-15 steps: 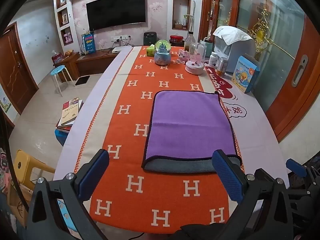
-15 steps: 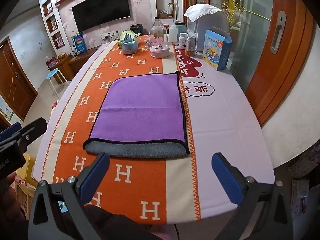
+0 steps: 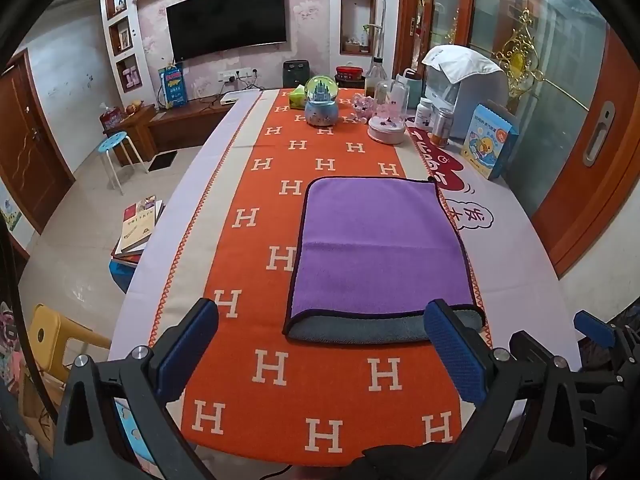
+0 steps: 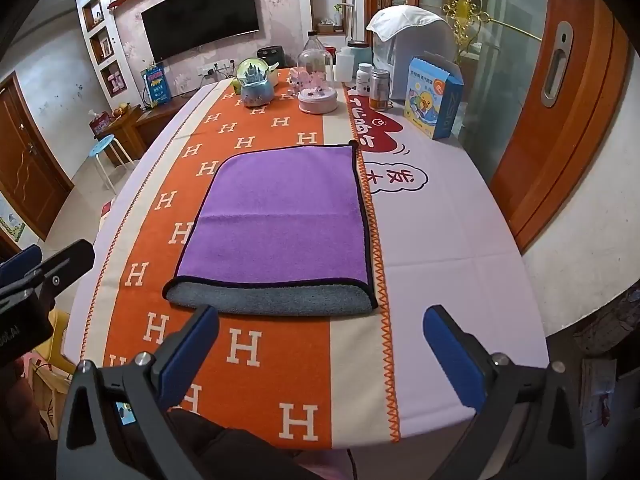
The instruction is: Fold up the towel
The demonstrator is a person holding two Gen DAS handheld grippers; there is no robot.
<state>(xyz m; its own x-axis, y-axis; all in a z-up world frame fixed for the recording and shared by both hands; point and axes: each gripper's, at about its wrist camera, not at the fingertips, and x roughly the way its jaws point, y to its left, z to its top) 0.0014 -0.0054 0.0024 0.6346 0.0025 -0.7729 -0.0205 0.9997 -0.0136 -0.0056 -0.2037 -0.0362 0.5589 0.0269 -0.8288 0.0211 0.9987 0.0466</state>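
Note:
A purple towel (image 3: 376,248) with a grey underside lies flat on the orange H-patterned table runner (image 3: 248,264), folded over with the grey rolled fold at its near edge. It also shows in the right wrist view (image 4: 280,216). My left gripper (image 3: 320,344) is open and empty, held above the table's near edge, just short of the towel's fold. My right gripper (image 4: 320,344) is open and empty, near the front edge, to the right of the fold. The left gripper's side shows at the left of the right wrist view (image 4: 44,272).
At the table's far end stand a snow globe (image 3: 320,100), a pink domed music box (image 3: 386,120), bottles (image 3: 436,120), a blue duck carton (image 3: 486,144) and a covered appliance (image 3: 460,80). A stool (image 3: 116,148), books (image 3: 138,228) and a yellow stool (image 3: 52,336) are on the floor at left.
Both grippers have drifted slightly; the towel sits a little lower in the right wrist view. The towel itself has not moved.

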